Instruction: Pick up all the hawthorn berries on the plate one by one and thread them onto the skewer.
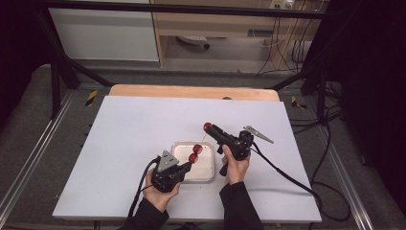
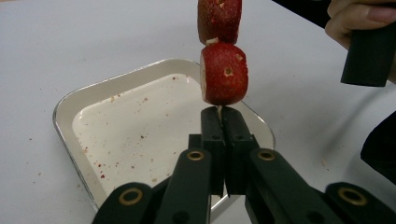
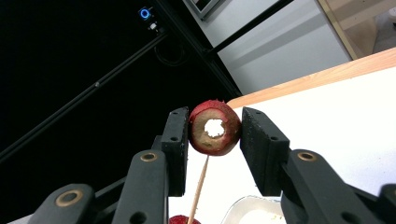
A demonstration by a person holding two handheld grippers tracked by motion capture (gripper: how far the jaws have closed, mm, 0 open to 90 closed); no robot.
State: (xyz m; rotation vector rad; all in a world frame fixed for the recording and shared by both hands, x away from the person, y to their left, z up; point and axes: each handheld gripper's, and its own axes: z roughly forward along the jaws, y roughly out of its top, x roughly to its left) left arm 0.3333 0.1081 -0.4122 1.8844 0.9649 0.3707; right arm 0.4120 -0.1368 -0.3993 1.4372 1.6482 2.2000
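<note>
Left tongs [image 2: 219,112]: clenched on the lower end of a thin wooden skewer [image 3: 200,186], low centre of the left gripper view; this keeps the stick upright and steady as an anchor.
Skewered pieces: two red cored fruit slices [image 2: 223,72] sit stacked on the stick just above those jaws, over the tray.
Right tongs [image 3: 215,128]: grasping a third red hollowed fruit ring [image 3: 215,127] by its sides at frame centre, so the bored hole stays free for the skewer tip just beneath it.
Tray: shallow white square metal tray [image 2: 70,112], flecked with red crumbs, lies under the work, likely to catch drips.
Desk: white desk [image 1: 134,129] carries the tray at lower centre of the high view.
</note>
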